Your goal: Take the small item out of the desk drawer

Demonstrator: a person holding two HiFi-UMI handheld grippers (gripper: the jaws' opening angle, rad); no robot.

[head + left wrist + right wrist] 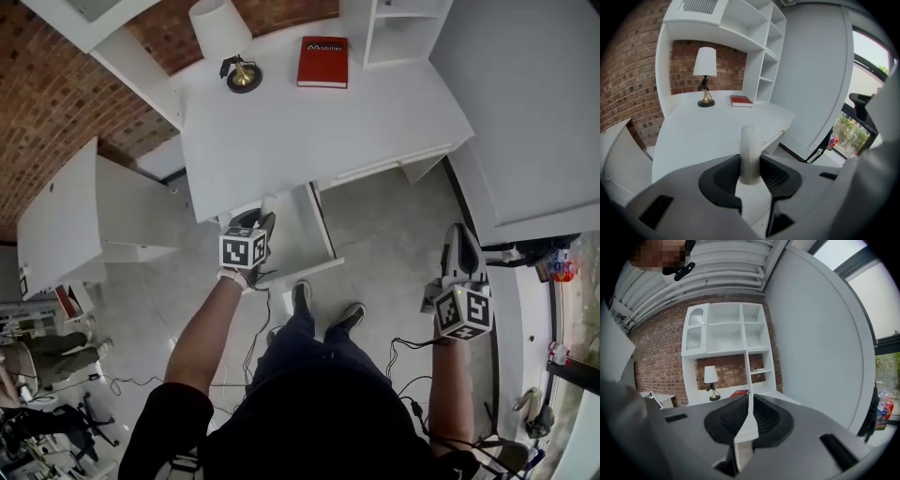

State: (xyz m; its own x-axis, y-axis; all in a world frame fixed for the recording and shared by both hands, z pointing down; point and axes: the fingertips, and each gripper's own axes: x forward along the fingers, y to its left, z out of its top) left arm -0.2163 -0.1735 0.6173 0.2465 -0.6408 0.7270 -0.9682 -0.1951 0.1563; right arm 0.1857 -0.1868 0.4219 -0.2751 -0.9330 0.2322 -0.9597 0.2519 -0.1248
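White desk (328, 131) — lamp (225, 33), red book (322, 62)

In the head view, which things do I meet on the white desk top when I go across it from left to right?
lamp → red book → white shelf unit

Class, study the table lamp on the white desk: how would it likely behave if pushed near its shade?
The table lamp carries a wide shade on a thin stem above a small base, so a high push would probably tip it. The brassy base may be weighty, so a low push likely slides it. The shade looks light, perhaps easily dented.
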